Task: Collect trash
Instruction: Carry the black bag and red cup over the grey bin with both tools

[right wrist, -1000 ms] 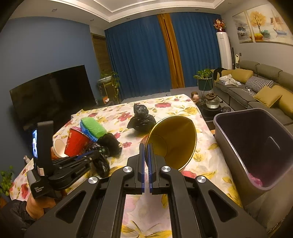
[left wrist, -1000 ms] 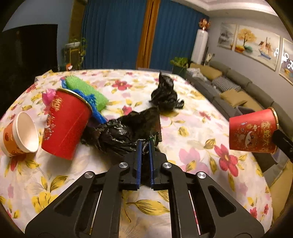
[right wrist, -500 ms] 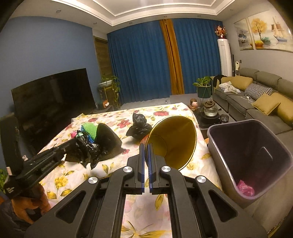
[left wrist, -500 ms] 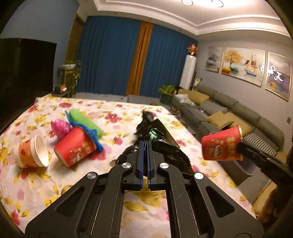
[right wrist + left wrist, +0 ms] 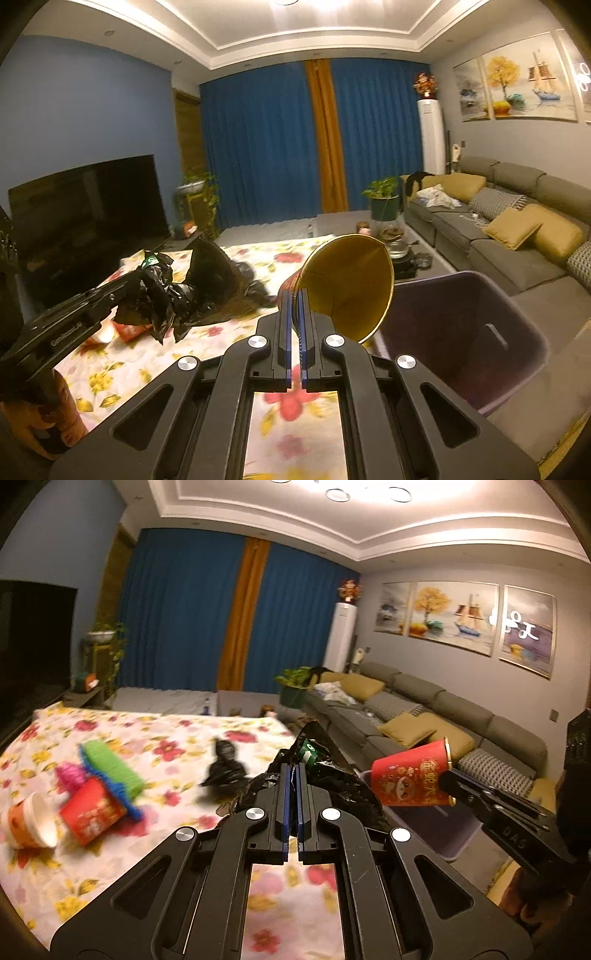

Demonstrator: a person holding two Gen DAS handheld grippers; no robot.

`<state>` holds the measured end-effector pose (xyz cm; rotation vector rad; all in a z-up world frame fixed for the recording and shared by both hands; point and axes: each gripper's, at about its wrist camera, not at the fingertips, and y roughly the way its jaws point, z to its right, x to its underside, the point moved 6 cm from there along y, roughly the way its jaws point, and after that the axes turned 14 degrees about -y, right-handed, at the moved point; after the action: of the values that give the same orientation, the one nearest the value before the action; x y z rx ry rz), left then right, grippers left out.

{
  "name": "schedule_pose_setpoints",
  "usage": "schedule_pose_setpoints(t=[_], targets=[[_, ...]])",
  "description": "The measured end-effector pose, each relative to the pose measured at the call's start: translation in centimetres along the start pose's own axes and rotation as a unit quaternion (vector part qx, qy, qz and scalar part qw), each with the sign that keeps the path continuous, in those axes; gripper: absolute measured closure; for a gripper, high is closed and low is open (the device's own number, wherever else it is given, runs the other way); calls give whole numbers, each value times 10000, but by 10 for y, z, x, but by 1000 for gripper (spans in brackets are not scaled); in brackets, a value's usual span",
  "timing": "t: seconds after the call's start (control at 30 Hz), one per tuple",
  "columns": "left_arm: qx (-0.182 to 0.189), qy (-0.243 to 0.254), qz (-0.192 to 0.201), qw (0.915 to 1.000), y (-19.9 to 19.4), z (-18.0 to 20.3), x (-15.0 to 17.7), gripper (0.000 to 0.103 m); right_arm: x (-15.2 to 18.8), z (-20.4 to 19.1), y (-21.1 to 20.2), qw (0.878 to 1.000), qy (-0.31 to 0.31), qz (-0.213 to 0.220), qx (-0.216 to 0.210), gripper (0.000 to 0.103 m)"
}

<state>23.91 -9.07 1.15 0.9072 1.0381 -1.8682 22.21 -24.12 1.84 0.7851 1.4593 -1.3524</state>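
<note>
- Now clamped: left gripper (image 5: 293,775), low centre of the left wrist view, jaws together on a crumpled black plastic bag (image 5: 332,775) bunched just beyond the tips, a scrap of green label showing in its folds.
- Likewise clamped: right gripper (image 5: 294,302), low centre of the right wrist view, jaws pinched on the wall of a red paper cup (image 5: 351,288), gold-lined mouth turned toward the lens.
- Seen from the left wrist view as a red printed cup at centre right, held clear of the tabletop.
- Just right of that cup, filling the lower right of the right wrist view: a dark purple bin (image 5: 480,332), open-topped, standing beside the table (image 5: 147,362) with its floral cloth.
- Still lying at centre left of the left wrist view: a second red cup (image 5: 92,812) on its side, a white-lined orange cup (image 5: 29,827) next to it, a green and blue fluffy item (image 5: 110,771), and a knotted black bag (image 5: 225,764) further back.
- Step in hand, by judgement: carrying both pieces toward the bin, neither yet over its mouth.
- Next move calls for: bringing the cup above the opening and parting the right jaws, then swinging the limp bag across so that none of it drapes over the rim.
- Afterwards, a return to the table for the rest.
</note>
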Motion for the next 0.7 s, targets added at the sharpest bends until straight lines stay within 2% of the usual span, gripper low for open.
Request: schedule_pose_setpoints(t=[0.4, 0.7], targets=[[840, 188, -302, 9958, 57, 96, 21, 101, 12, 88, -16, 9961, 339, -20, 820, 99], [1128, 342, -547, 9915, 100, 141, 48, 101, 35, 132, -17, 9918, 581, -160, 1128, 99]])
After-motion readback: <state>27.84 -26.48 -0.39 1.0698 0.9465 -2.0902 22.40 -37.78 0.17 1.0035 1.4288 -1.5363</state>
